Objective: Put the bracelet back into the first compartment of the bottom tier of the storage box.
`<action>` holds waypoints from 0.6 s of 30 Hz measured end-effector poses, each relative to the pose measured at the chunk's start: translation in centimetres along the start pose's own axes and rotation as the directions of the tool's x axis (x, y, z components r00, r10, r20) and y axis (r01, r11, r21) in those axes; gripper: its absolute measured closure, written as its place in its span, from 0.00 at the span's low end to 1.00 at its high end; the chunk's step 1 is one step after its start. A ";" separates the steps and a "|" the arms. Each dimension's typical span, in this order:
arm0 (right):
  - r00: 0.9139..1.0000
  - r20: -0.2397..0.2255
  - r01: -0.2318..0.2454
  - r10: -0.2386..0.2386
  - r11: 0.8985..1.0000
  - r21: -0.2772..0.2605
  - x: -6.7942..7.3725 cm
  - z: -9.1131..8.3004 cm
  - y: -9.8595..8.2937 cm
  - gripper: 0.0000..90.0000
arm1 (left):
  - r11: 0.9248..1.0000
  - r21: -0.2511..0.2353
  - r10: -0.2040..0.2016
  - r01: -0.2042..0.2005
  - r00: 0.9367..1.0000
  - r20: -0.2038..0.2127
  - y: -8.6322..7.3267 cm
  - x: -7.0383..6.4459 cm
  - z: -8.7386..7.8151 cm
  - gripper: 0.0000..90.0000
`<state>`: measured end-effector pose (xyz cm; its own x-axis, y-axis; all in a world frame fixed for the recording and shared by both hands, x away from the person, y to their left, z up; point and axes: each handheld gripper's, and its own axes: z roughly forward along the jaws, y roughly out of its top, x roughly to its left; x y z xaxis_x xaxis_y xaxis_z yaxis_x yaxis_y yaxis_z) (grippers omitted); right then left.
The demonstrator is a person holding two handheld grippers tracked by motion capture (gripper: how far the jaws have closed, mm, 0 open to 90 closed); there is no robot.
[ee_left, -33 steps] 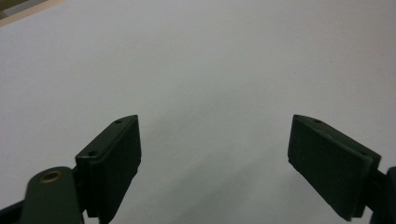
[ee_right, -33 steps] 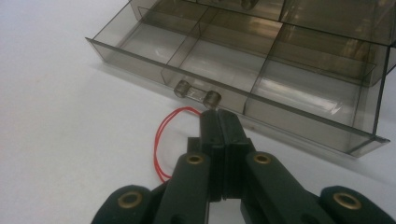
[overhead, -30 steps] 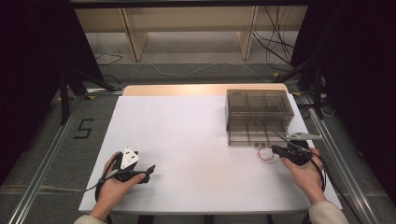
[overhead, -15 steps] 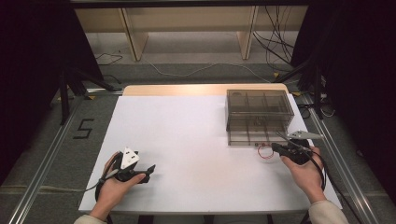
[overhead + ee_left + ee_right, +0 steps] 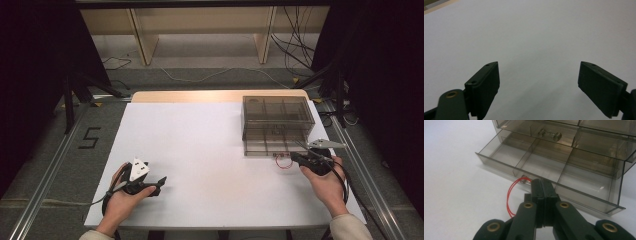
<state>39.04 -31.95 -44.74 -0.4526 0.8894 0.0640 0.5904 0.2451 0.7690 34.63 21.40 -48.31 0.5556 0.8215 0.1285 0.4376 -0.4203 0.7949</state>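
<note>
Starting nearest us, our left gripper rests near the table's front left corner, jaws wide apart and empty. Toward the right edge, our right gripper is pressed closed on a red cord loop tied to the knob of the lower drawer. That drawer lies straight ahead of the closed jaws, long side across them, pulled out, its compartments apparently empty. Behind stands the smoky drawer box, top drawer closed.

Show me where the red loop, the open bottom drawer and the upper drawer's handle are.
red loop [image 5: 510, 198], right gripper view, left curve of the thin string.
open bottom drawer [image 5: 499, 163], right gripper view, its front wall near the left end.
upper drawer's handle [image 5: 549, 134], right gripper view, middle of the clear bar.
</note>
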 end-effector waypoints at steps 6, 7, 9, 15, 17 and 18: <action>1.000 0.000 0.003 -0.003 1.000 -0.007 0.0 0.0 0.3 1.00 | 1.000 0.001 0.003 -0.003 1.000 0.001 0.0 0.0 0.0 0.19; 1.000 0.000 0.004 -0.004 1.000 -0.007 0.1 0.0 0.3 1.00 | 1.000 0.001 0.003 -0.003 1.000 0.001 0.0 0.0 0.0 0.19; 1.000 0.000 0.002 -0.002 1.000 -0.005 0.1 0.0 0.3 1.00 | 1.000 0.001 0.003 -0.003 1.000 0.001 0.0 0.0 0.0 0.19; 1.000 0.001 0.006 -0.006 1.000 -0.015 0.2 0.0 0.5 1.00 | 1.000 0.000 0.004 -0.004 1.000 0.001 0.0 0.0 0.0 0.19; 1.000 0.002 0.008 -0.008 1.000 -0.015 0.2 0.0 0.6 1.00 | 1.000 0.000 0.004 -0.004 1.000 0.001 0.0 0.0 0.0 0.19; 1.000 0.003 0.008 -0.008 1.000 -0.014 0.2 0.0 0.6 1.00 | 1.000 0.000 0.004 -0.004 1.000 0.001 0.0 0.0 0.0 0.20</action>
<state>39.35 -31.63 -44.28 -0.4552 0.8886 0.0556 0.5770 0.2469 0.7785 34.66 21.37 -48.31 0.5577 0.8196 0.1311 0.4355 -0.4234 0.7944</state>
